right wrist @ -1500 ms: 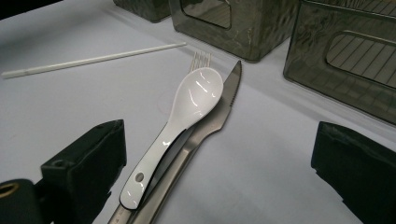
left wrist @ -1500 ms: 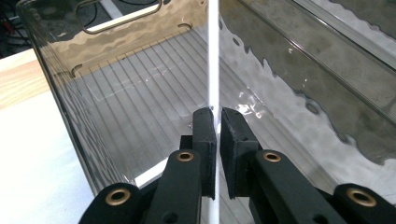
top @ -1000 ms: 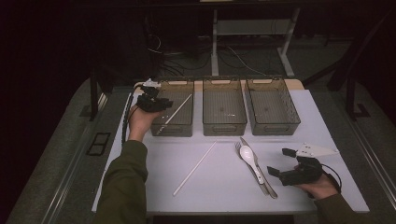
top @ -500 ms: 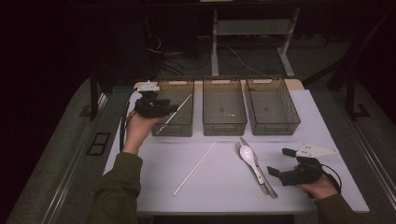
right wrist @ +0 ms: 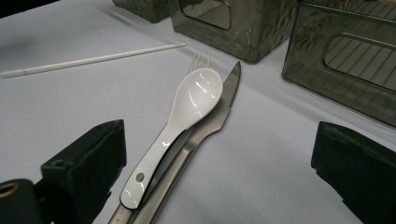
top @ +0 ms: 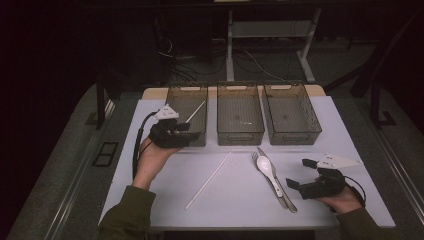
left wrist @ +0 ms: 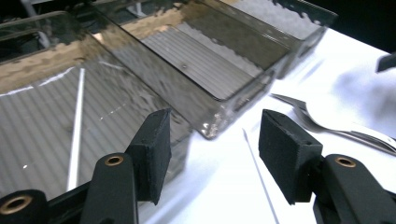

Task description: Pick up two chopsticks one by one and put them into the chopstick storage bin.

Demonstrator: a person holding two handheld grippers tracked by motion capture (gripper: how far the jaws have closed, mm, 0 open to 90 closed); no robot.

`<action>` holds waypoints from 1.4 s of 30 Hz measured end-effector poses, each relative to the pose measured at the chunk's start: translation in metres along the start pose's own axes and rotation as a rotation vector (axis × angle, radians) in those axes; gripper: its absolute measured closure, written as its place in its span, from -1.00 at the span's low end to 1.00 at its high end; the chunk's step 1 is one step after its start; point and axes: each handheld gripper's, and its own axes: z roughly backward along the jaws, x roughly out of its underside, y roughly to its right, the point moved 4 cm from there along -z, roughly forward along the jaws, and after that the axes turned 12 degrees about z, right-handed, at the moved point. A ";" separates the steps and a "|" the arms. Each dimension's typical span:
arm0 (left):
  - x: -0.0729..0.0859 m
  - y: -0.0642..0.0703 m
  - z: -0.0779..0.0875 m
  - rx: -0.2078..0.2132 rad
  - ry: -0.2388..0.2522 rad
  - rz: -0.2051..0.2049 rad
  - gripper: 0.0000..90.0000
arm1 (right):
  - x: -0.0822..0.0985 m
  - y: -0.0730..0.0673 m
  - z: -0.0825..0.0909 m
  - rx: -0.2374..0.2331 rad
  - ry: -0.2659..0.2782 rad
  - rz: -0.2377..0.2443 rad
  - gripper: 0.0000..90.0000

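Inside the left bin (top: 187, 117) one white stick (top: 195, 112) already lies, and the left gripper (top: 192, 134) by that bin's near end has just been opening, nothing between its jaws. Left to sort, I judge: the second stick (top: 209, 179), spoon (top: 265, 168), fork (top: 256, 156) and knife (top: 280, 187) on the table (top: 345, 145). The right gripper (top: 299, 175) waits spread and empty beside the cutlery.

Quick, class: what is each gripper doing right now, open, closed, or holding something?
Left gripper: open, holding nothing; its jaws have just been opening.
Right gripper: open, holding nothing, jaws either side of the white spoon.
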 end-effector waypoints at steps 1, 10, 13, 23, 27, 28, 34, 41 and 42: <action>0.002 0.003 0.000 0.009 -0.002 -0.003 -0.07 | 0.000 0.000 0.000 0.001 0.002 0.002 -0.93; 0.028 0.024 -0.004 0.036 -0.014 -0.022 -0.06 | 0.000 0.000 0.001 0.002 0.003 0.000 -0.93; 0.040 0.029 -0.005 0.047 -0.034 -0.030 -0.04 | 0.000 0.000 0.000 0.001 0.005 0.001 -0.93; 0.077 0.043 -0.009 0.056 -0.062 -0.030 0.25 | 0.000 0.001 0.001 0.003 0.002 -0.005 -0.93; 0.085 0.045 -0.013 0.058 -0.076 -0.025 0.32 | 0.000 0.000 0.001 0.002 0.003 -0.005 -0.93; 0.087 0.046 -0.015 0.057 -0.088 -0.033 0.35 | 0.000 0.000 0.001 0.002 0.002 -0.006 -0.93; 0.095 0.049 -0.026 0.066 -0.144 -0.032 0.50 | 0.000 -0.001 0.001 0.004 0.004 0.003 -0.93; 0.103 0.050 -0.036 0.043 -0.209 -0.064 0.57 | 0.000 -0.001 0.001 0.004 0.002 0.004 -0.93; 0.104 0.050 -0.038 0.039 -0.217 -0.068 0.57 | 0.000 -0.001 0.001 0.005 0.001 0.005 -0.93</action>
